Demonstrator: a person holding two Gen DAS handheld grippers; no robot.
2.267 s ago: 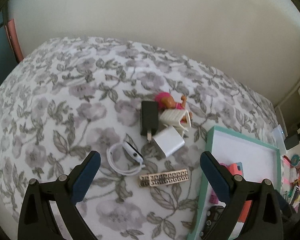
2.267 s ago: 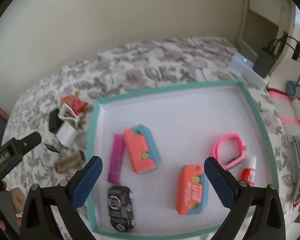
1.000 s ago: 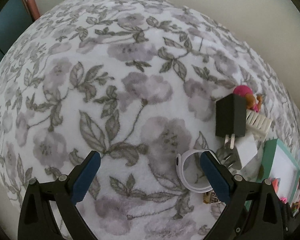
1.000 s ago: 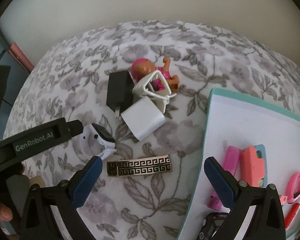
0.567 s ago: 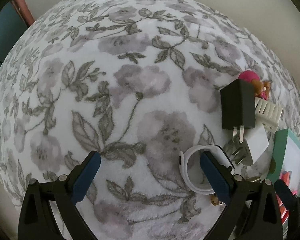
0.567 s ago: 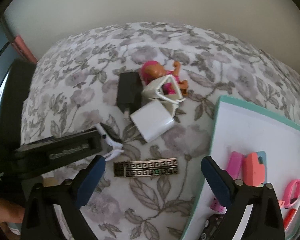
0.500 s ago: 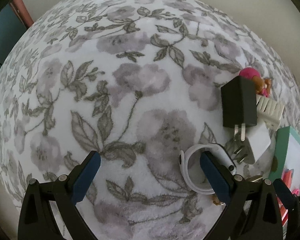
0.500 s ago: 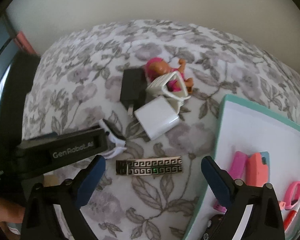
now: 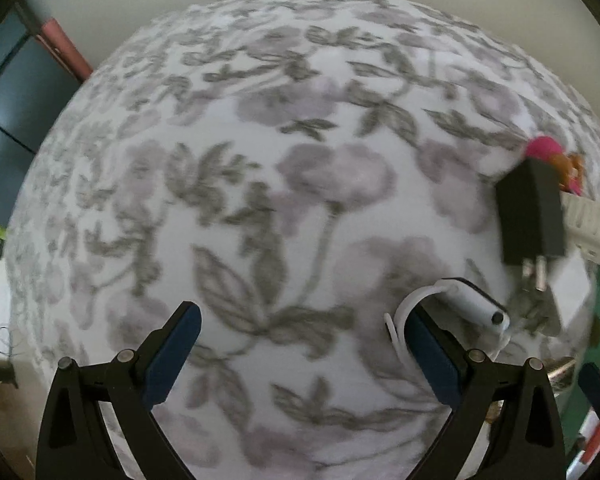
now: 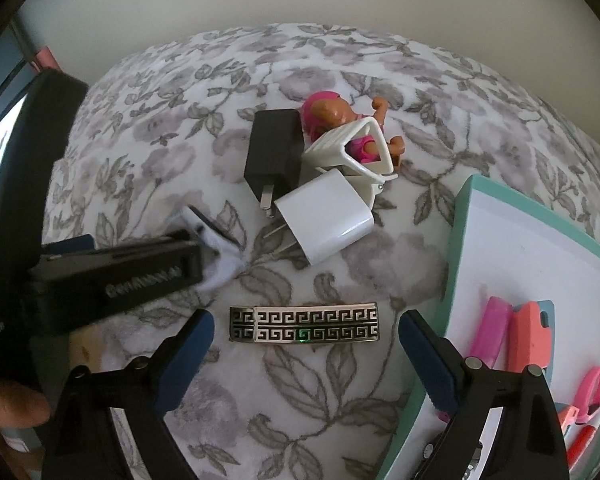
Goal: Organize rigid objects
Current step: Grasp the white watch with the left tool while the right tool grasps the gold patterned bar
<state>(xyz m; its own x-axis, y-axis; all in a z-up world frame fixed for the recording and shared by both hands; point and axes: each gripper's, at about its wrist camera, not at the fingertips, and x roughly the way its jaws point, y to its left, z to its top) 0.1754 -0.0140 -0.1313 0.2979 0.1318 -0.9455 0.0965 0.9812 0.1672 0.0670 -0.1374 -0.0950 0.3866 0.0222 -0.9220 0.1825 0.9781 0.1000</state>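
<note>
The clip [image 10: 304, 328] is a flat metal bar with a black-and-silver Greek key pattern. It lies level on the floral cover [image 10: 332, 392], just left of the teal tray [image 10: 458, 240]. The right gripper [image 10: 303, 340] is poised over it, jaws wide and just narrowed, one finger beyond each end of the clip and neither pad touching it. Behind the clip sit a white charger [image 10: 326, 216], a black charger [image 10: 274, 152] and a doll [image 10: 332, 110] in a white basket [image 10: 350, 150]. The left gripper [image 9: 298, 334] has open jaws that hold nothing; its right finger [image 9: 432, 354] is at a white watch [image 9: 466, 300], contact unclear.
</note>
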